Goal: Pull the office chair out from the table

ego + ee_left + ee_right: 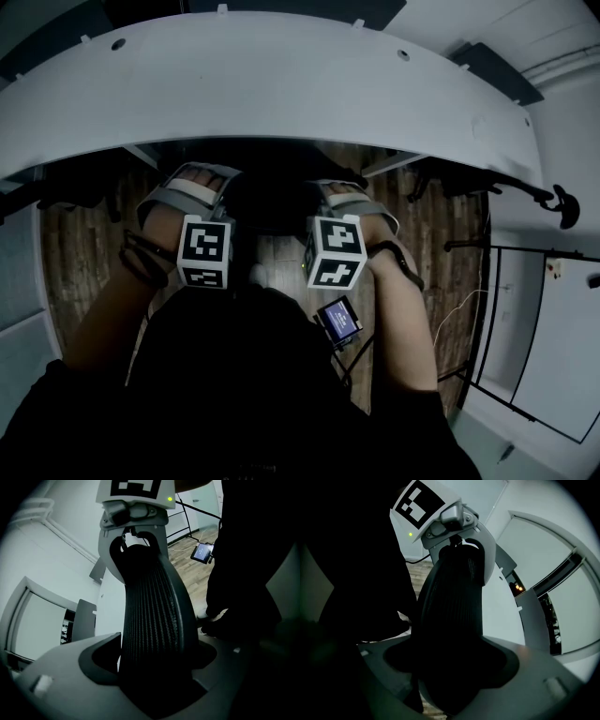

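Grey and standing wide, the jaws of the left gripper [197, 186] are straddling the top rim of the office chair [272, 202]. In the left gripper view the black mesh rim is filling the space between them, so the pads are looking to be bearing on it from front and back. The chair is sitting pushed in under the curved edge of the white table [281, 94]. Only the top of its back is showing in the head view, just in front of the person and between the two hands, above the wooden floor [80, 253]. That back is looking like a hard frame with mesh stretched across it. The frame is probably going to stay stiff under a pull, while the mesh is likely giving under a pinch, so the rim itself is seeming the right place to hold. The whole chair is probably weighing a fair bit. If it is riding on castors, which are not showing here, it should be rolling rather than dragging, and swivelling if one side is pulling harder than the other. To the right, the right gripper [349, 199] is clasping the same rim in the same wide-jawed way, well placed for an even pull. Lower right, a small screen [338, 320] is glowing beside the person's arm.
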Tool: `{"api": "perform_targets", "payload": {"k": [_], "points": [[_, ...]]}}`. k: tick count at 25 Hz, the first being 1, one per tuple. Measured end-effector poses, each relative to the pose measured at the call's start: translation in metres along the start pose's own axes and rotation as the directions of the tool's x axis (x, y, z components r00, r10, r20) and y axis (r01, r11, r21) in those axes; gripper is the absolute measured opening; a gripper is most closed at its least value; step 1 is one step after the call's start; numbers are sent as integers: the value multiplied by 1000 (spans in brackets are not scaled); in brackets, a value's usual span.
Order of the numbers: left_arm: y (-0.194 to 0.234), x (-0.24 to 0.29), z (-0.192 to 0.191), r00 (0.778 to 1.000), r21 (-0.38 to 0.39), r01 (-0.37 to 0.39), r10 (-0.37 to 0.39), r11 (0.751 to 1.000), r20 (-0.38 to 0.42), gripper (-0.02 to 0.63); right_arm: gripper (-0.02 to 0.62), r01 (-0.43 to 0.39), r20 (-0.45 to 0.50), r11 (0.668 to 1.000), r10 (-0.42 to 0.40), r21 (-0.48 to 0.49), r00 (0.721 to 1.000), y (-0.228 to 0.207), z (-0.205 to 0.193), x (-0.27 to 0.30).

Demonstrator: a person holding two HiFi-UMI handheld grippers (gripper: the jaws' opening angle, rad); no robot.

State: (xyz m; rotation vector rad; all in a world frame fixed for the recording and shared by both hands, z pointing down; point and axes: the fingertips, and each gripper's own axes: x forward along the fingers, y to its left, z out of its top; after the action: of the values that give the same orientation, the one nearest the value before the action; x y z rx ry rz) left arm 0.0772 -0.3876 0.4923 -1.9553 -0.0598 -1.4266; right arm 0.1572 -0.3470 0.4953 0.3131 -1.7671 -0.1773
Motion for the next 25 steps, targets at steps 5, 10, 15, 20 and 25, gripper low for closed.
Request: {"api": "perform_targets", "payload": {"k": [5, 10, 15, 20, 25], "points": [[-10, 0, 4, 999, 23, -17, 18, 1000, -42, 383, 348, -6, 5, 1000, 6, -13, 1000, 12, 0, -4], [-18, -2, 12, 998, 0, -18, 18, 1000, -66, 344, 348, 2, 26, 1000, -1, -25, 1000, 24, -4, -8], [-25, -4, 24, 996, -20, -11, 9, 1000, -85, 339, 348, -17, 46, 999, 19, -42, 999, 33, -10, -15], [-41, -10, 37, 995, -39, -22, 18, 999, -102, 336, 348, -18, 57, 997, 22, -69, 998, 52, -14, -21], [-65, -21, 49, 994, -55, -17, 11, 998, -108, 328, 348, -31, 68, 995, 37, -90, 997, 76, -12, -29]]}}
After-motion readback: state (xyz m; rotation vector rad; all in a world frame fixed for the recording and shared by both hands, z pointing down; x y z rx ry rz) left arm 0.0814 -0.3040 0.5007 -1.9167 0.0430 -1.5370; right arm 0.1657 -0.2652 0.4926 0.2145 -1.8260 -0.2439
